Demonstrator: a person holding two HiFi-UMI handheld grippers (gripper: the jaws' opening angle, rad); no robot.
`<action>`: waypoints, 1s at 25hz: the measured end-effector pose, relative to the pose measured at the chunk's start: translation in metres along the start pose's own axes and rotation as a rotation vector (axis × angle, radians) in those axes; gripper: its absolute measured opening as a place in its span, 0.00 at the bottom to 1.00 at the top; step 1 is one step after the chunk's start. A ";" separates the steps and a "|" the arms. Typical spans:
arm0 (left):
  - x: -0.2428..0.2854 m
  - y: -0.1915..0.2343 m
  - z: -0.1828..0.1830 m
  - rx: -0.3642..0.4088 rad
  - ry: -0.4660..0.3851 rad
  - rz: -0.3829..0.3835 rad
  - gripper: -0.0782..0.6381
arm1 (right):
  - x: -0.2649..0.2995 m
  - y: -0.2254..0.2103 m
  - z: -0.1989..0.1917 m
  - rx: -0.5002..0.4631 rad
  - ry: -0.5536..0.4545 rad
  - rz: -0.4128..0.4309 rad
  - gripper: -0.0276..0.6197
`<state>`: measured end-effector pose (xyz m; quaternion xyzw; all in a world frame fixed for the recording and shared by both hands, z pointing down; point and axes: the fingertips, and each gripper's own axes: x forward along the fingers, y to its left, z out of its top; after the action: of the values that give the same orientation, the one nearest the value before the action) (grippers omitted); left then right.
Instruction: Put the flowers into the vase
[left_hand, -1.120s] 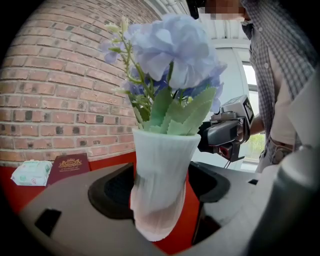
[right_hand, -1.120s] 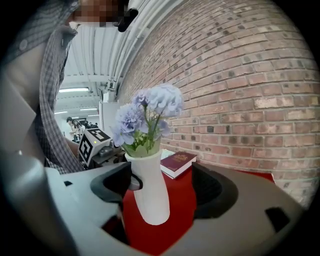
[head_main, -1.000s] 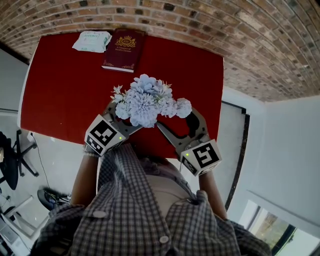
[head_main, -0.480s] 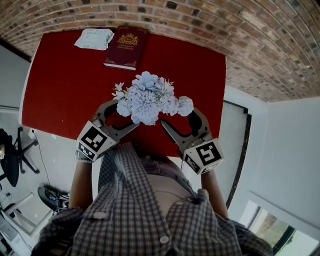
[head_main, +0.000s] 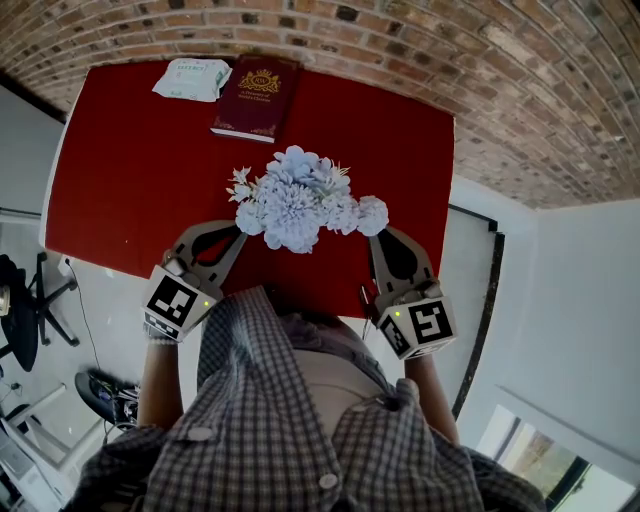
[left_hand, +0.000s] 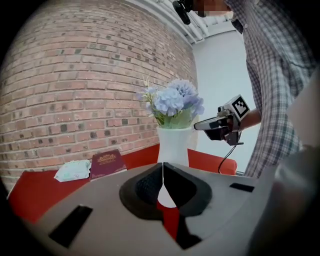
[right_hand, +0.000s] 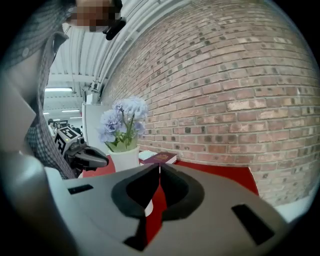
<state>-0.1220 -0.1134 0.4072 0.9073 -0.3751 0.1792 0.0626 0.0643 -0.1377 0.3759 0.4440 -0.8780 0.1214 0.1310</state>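
Note:
Pale blue flowers (head_main: 300, 195) stand in a white vase (left_hand: 173, 145) near the front edge of the red table (head_main: 120, 180). From above the blooms hide the vase. In the right gripper view the flowers (right_hand: 122, 117) rise from the vase (right_hand: 125, 157). My left gripper (head_main: 233, 232) is shut and empty, just left of the bouquet and apart from it. My right gripper (head_main: 378, 236) is also shut and empty, just to the bouquet's right. Each gripper view shows its own jaws meeting, left (left_hand: 161, 164) and right (right_hand: 159, 166), with the vase beyond them.
A dark red book (head_main: 250, 97) and a white tissue packet (head_main: 190, 80) lie at the table's far edge by the brick wall (head_main: 480, 90). The person's checked shirt (head_main: 290, 420) fills the near side.
Both grippers' jaws, open on either side of the bouquet before, have closed. Both hands have swung outward and drawn back from the flowers towards the table's near edge.

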 end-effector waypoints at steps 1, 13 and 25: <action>-0.001 0.002 0.002 0.006 -0.007 0.012 0.12 | -0.002 -0.003 0.000 0.002 0.002 -0.009 0.06; -0.010 0.010 0.011 -0.038 -0.057 0.105 0.12 | -0.003 -0.006 -0.002 -0.020 0.026 -0.014 0.05; -0.005 0.000 0.012 -0.018 -0.042 0.075 0.12 | -0.001 0.009 0.001 -0.044 -0.005 0.055 0.05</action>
<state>-0.1220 -0.1125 0.3941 0.8956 -0.4118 0.1587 0.0562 0.0574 -0.1323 0.3736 0.4170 -0.8927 0.1044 0.1353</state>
